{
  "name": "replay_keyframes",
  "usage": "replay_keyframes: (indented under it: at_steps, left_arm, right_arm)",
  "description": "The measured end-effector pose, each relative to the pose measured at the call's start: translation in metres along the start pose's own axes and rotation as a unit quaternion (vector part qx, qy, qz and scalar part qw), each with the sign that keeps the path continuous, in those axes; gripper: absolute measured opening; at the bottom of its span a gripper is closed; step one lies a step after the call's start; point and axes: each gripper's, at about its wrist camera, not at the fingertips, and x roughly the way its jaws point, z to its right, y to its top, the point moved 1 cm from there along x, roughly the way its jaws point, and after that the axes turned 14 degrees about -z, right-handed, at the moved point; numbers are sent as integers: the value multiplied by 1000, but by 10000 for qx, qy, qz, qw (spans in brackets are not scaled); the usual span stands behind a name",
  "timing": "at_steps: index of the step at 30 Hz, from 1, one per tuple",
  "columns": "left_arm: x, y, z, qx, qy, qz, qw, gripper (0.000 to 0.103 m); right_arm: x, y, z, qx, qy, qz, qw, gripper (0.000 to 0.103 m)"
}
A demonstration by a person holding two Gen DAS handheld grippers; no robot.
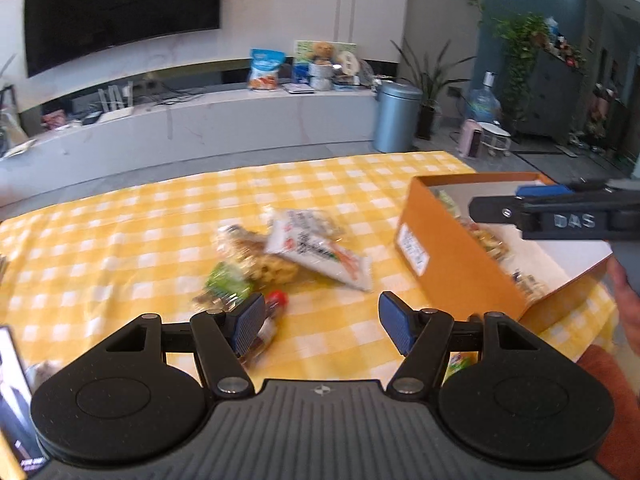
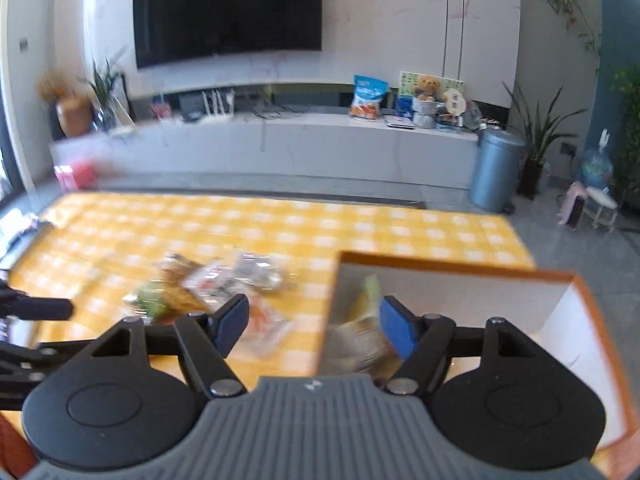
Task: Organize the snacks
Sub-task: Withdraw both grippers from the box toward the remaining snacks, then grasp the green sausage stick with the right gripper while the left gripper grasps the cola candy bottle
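A pile of snack packets lies mid-table on the yellow checked cloth (image 1: 140,216): a white packet (image 1: 320,252), a yellow-brown packet (image 1: 268,264), a green packet (image 1: 228,280) and a small red-capped packet (image 1: 272,312). My left gripper (image 1: 322,326) is open and empty, just before the pile. An orange box (image 1: 452,264) with several snacks inside stands at the right. My right gripper (image 2: 314,326) is open and empty over the box's left wall (image 2: 330,312); it also shows from the side in the left wrist view (image 1: 500,210). The pile shows blurred in the right wrist view (image 2: 208,288).
A phone (image 1: 12,396) lies at the table's near left edge. Beyond the table's far edge are a TV bench (image 1: 200,120), a blue bin (image 1: 396,116) and potted plants (image 1: 436,80). The left gripper shows at the left edge of the right wrist view (image 2: 36,308).
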Motion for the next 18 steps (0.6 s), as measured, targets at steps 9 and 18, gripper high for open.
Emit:
replay_keyframes:
  at_steps: [9, 18]
  left_arm:
    - [-1, -42, -11, -210, 174, -87, 9996, 77]
    - [6, -62, -4, -266, 182, -379, 9988, 77]
  right_arm:
    - [-13, -68, -48, 573, -107, 331, 9978, 71]
    - [6, -110, -58, 846, -451, -234, 9951, 70]
